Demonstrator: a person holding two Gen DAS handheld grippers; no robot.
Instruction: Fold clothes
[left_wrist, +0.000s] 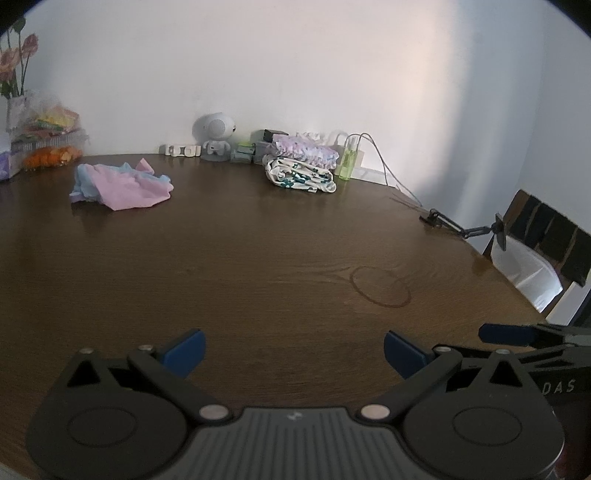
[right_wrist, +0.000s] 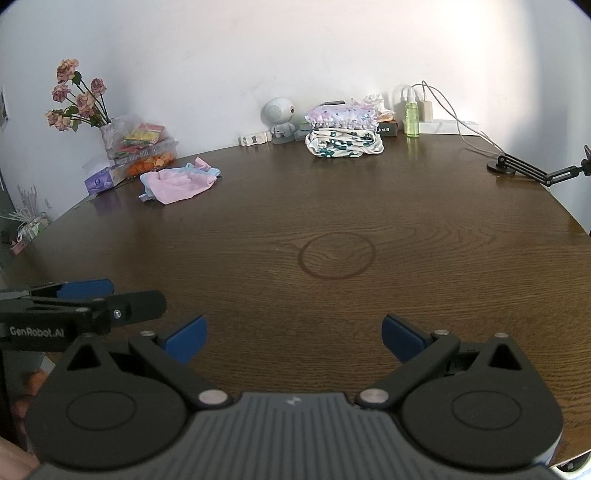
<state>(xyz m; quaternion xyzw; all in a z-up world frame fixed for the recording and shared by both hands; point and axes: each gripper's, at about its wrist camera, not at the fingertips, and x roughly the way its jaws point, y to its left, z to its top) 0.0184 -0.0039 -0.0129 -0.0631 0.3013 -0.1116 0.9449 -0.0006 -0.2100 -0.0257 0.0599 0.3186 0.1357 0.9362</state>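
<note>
Garment: crumpled pink-and-blue cloth (right_wrist: 180, 181), 10 o'clock on counter (right_wrist: 332, 206); soft, light.
Hold: loose hem edge.
Jaws: left gripper (left_wrist: 294, 352), right gripper (right_wrist: 294, 338) both spread, empty.

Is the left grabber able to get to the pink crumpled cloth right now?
Probably yes. The left gripper is open and empty, and only bare table lies between it and the pink cloth, though it sits far across, so a long reach.
</note>
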